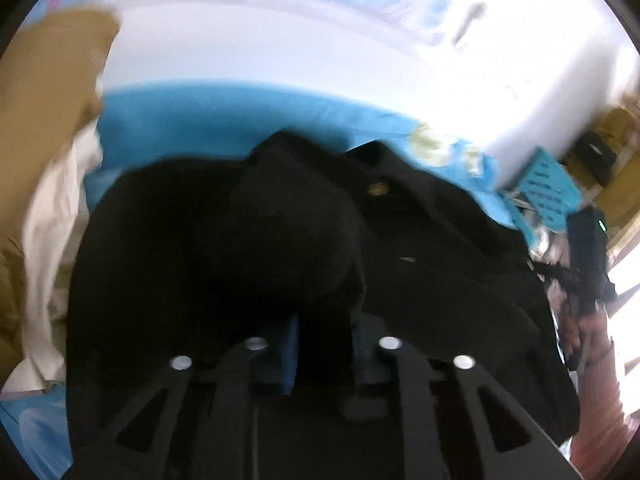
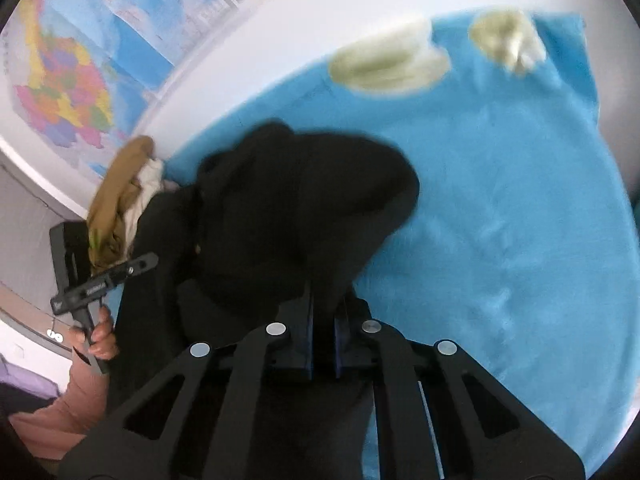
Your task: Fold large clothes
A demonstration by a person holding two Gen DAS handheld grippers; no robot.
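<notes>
A large black garment (image 1: 224, 240) with gold buttons lies bunched on a blue cloth surface (image 1: 168, 124). My left gripper (image 1: 324, 344) is shut on a fold of the black fabric, which hides the fingertips. In the right wrist view the same black garment (image 2: 304, 200) lies on the blue cloth (image 2: 500, 200). My right gripper (image 2: 323, 320) is shut on a pinch of its fabric. The left gripper (image 2: 104, 276) shows at the left of that view, held in a hand. The right gripper's body (image 1: 588, 248) shows at the right edge of the left wrist view.
A tan and white pile of clothes (image 1: 52, 184) lies left of the garment, also seen in the right wrist view (image 2: 124, 200). Pale flower prints (image 2: 384, 64) mark the far blue cloth. A wall map (image 2: 68, 96) hangs behind. White furniture (image 1: 520, 60) stands beyond the cloth.
</notes>
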